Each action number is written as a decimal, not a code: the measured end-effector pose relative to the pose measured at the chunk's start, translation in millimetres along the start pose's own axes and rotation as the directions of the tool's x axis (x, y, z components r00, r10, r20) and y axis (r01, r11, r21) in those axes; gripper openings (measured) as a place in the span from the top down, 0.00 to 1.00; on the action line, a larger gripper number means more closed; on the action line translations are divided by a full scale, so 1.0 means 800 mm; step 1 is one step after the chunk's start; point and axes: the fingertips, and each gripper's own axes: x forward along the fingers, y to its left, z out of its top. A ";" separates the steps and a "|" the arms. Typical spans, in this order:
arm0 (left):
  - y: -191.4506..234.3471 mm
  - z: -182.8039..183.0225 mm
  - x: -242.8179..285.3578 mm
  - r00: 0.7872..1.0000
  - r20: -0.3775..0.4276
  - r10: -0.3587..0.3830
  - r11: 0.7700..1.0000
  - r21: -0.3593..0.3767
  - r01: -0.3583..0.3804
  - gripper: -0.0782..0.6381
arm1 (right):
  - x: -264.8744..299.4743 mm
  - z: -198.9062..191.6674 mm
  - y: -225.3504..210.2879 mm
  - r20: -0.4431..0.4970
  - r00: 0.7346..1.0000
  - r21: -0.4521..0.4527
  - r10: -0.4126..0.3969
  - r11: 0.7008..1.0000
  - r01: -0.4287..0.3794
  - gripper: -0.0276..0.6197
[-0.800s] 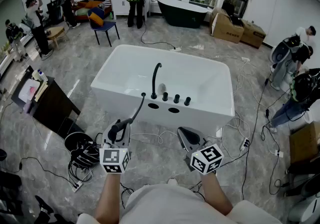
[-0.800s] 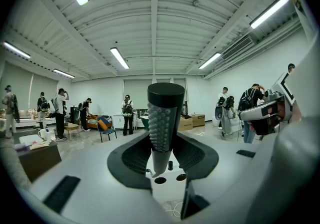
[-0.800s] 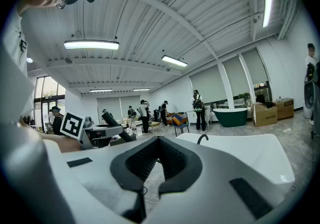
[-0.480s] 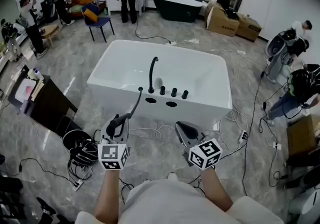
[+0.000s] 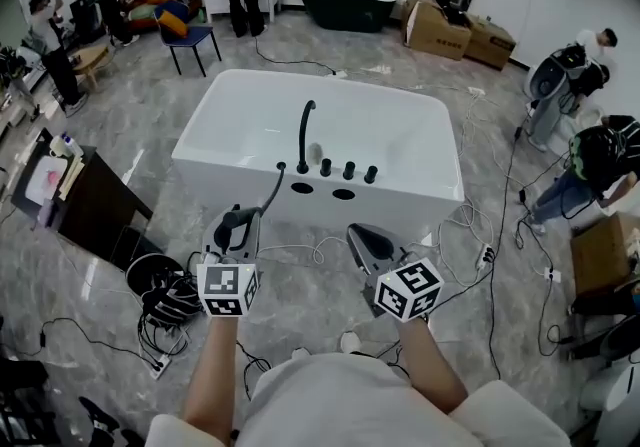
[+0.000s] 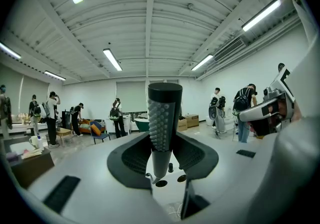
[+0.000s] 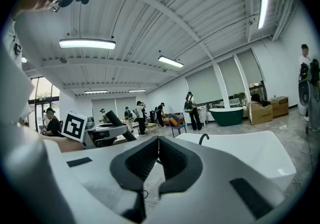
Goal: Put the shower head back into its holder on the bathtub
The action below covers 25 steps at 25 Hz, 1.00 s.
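The left tool [image 5: 233,233] is gripping the black shower head [image 6: 163,118] in front of the white bathtub [image 5: 425,140]. The right tool [image 5: 367,243] is hovering nearby, jaws together, empty.

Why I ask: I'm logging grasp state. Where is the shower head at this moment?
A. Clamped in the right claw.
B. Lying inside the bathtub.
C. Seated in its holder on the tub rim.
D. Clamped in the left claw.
D: the left gripper view shows the shower head standing between the pads of the left claw, while the right claw is closed on nothing.
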 end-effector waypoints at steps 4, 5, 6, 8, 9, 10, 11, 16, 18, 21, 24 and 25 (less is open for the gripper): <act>0.011 0.000 0.001 1.000 0.012 -0.019 1.000 -0.002 0.019 0.70 | 0.013 -0.007 0.018 -0.005 1.000 -0.006 -0.014 1.000 0.014 0.93; 0.013 -0.001 0.001 1.000 0.013 -0.025 1.000 0.000 0.025 0.70 | 0.015 -0.010 0.021 -0.009 1.000 -0.008 -0.019 1.000 0.019 0.93; 0.013 -0.002 0.001 0.999 0.013 -0.031 1.000 0.003 0.031 0.70 | 0.017 -0.013 0.024 -0.012 1.000 -0.009 -0.024 1.000 0.024 0.93; 0.016 -0.003 0.000 0.999 0.013 -0.042 0.999 0.006 0.042 0.70 | 0.019 -0.017 0.030 -0.018 0.999 -0.005 -0.030 1.000 0.029 0.93; 0.019 -0.003 -0.001 0.999 0.014 -0.046 0.999 0.003 0.046 0.70 | 0.020 -0.018 0.033 -0.018 0.999 0.003 -0.030 1.000 0.030 0.93; 0.022 -0.003 -0.003 0.999 0.016 -0.049 0.999 -0.004 0.049 0.70 | 0.020 -0.018 0.037 -0.017 0.999 0.014 -0.029 0.999 0.029 0.93; 0.025 -0.003 -0.005 0.998 0.018 -0.052 0.999 -0.012 0.053 0.70 | 0.020 -0.018 0.041 -0.013 1.000 0.025 -0.028 0.999 0.029 0.93; 0.038 0.004 -0.006 0.998 0.030 -0.059 0.998 -0.006 0.059 0.70 | 0.029 -0.019 0.050 -0.015 1.000 0.034 -0.025 0.999 0.025 0.93; 0.040 0.006 -0.003 0.998 0.032 -0.059 0.998 -0.004 0.059 0.70 | 0.034 -0.022 0.052 -0.022 1.000 0.030 -0.020 0.999 0.021 0.93; 0.045 0.008 0.005 0.998 0.038 -0.059 0.998 -0.001 0.059 0.70 | 0.044 -0.024 0.047 -0.026 1.000 0.031 -0.014 0.999 0.015 0.93; 0.049 0.013 0.018 0.997 0.042 -0.060 0.998 0.010 0.059 0.70 | 0.058 -0.023 0.038 -0.027 1.000 0.038 -0.005 0.999 0.006 0.93; 0.052 0.015 0.024 0.997 0.044 -0.059 0.998 0.014 0.058 0.70 | 0.064 -0.023 0.035 -0.028 1.000 0.038 -0.001 0.999 0.002 0.93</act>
